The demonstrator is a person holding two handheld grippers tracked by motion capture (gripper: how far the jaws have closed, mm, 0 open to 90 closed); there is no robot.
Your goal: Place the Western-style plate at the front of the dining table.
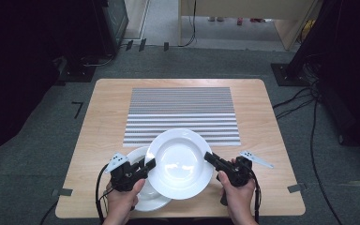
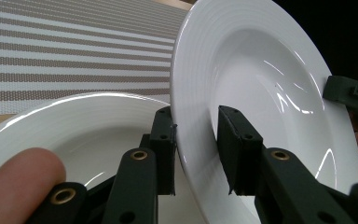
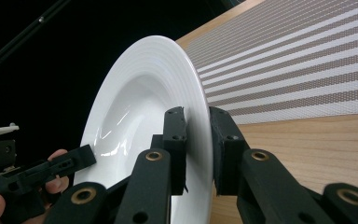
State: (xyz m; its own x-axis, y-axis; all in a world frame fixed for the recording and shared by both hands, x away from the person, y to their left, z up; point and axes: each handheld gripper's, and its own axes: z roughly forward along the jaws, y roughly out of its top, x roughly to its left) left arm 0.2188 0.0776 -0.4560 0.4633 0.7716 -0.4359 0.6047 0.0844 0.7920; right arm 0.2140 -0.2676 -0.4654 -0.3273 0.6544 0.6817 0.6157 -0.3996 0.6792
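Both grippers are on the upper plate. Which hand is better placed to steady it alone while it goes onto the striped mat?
Right, probably. The right gripper pinches the upper plate's rim closely in its own view; the left gripper straddles the rim with a visible gap at one jaw.

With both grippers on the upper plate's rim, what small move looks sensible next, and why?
Probably carry the upper plate forward toward the striped mat. The left gripper and right gripper clamp opposite rim edges, and it sits raised, overlapping the lower plate, while the mat lies bare ahead.

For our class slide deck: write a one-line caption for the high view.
Two hand-held grippers, left and right, grip a white plate above a second plate.
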